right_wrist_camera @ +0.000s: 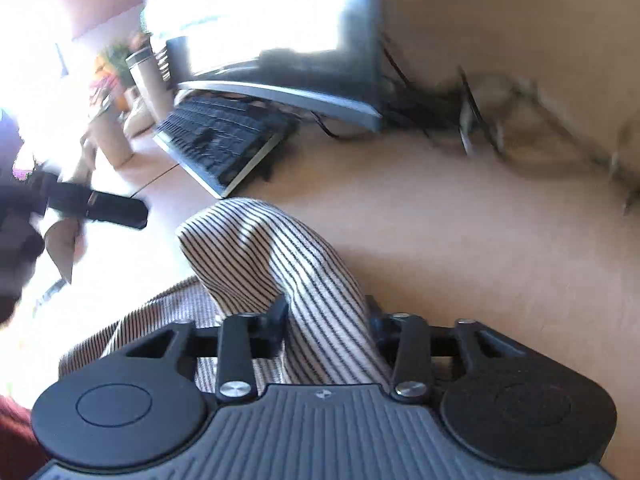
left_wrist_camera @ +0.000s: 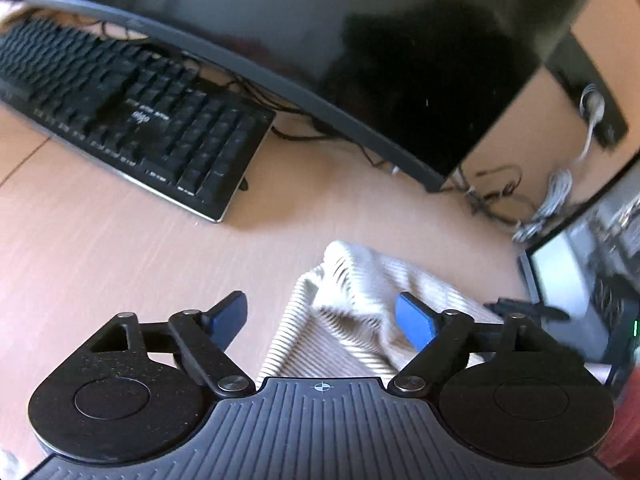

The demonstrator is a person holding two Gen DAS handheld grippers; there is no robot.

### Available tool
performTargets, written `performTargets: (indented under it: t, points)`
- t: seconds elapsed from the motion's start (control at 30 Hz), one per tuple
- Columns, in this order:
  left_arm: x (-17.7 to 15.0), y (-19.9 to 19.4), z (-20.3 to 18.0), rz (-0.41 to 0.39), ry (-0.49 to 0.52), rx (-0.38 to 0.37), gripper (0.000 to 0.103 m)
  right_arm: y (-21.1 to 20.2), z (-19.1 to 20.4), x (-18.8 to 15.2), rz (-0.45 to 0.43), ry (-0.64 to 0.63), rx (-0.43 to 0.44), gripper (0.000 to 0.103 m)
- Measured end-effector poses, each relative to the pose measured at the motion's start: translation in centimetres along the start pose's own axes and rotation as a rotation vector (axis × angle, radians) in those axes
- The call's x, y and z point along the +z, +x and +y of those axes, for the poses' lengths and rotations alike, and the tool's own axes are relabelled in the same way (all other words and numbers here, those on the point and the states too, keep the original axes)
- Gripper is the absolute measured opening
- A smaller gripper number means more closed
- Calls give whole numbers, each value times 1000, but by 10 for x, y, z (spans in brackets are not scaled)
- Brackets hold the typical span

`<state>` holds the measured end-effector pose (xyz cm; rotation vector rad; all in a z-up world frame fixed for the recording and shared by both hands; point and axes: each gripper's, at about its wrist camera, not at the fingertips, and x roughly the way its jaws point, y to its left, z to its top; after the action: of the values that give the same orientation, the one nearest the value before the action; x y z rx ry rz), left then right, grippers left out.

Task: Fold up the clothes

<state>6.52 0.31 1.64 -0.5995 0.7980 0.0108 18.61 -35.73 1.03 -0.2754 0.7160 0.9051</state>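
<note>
Right gripper (right_wrist_camera: 326, 322) clenched on a bunched fold of the striped garment (right_wrist_camera: 288, 264), lifted off the desk (right_wrist_camera: 440, 220). Left gripper (left_wrist_camera: 320, 316) spread wide, holding nothing, cloth between its fingers. Risk: fold slips free, or swings into the keyboard (right_wrist_camera: 224, 144). Garment's lower part hidden; far views blurred.

The shirt (right_wrist_camera: 280, 264) is white with thin dark stripes. The left hand-held gripper (left_wrist_camera: 322, 320) is black with blue pads (left_wrist_camera: 414, 322). The right hand-held gripper (right_wrist_camera: 326, 320) is black and grey. The desk (left_wrist_camera: 100, 248) is light tan wood. At 11 o'clock from the shirt, the keyboard (left_wrist_camera: 132, 108) is black with a silver edge. The monitor (left_wrist_camera: 360, 60) is black.
</note>
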Motion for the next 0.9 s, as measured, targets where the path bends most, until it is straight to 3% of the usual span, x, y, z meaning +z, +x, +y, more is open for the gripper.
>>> performTargets:
  t: [0.1, 0.17, 0.27, 0.33, 0.47, 0.6, 0.67, 0.77, 0.83, 0.9]
  points:
    - [9, 10, -6, 22, 3, -59, 95, -17, 51, -11, -43, -308, -83, 32]
    - [14, 24, -13, 58, 23, -76, 95, -15, 80, -26, -40, -420, -165, 32]
    - [9, 43, -20, 147, 46, -63, 90, -5, 111, -46, -35, -514, -276, 32]
    - [2, 53, -22, 180, 87, -31, 81, -6, 122, -53, -32, -495, -314, 36]
    - [-10, 55, -19, 194, 137, -39, 75, -45, 116, -50, -28, -239, -326, 41]
    - [-22, 43, -28, 165, 231, -21, 75, -108, 84, -43, -158, 149, -423, 46]
    - [-28, 38, -31, 154, 279, -18, 75, -117, 63, -45, -201, 317, -478, 46]
    - [-31, 35, -26, 182, 266, -38, 76, -104, 30, -69, -124, 511, -484, 45]
    - [-23, 31, -22, 198, 234, -62, 78, -90, 30, -90, -52, 560, -476, 44]
    - [-14, 26, -20, 182, 195, -64, 84, -90, 38, -104, -50, 578, -473, 45]
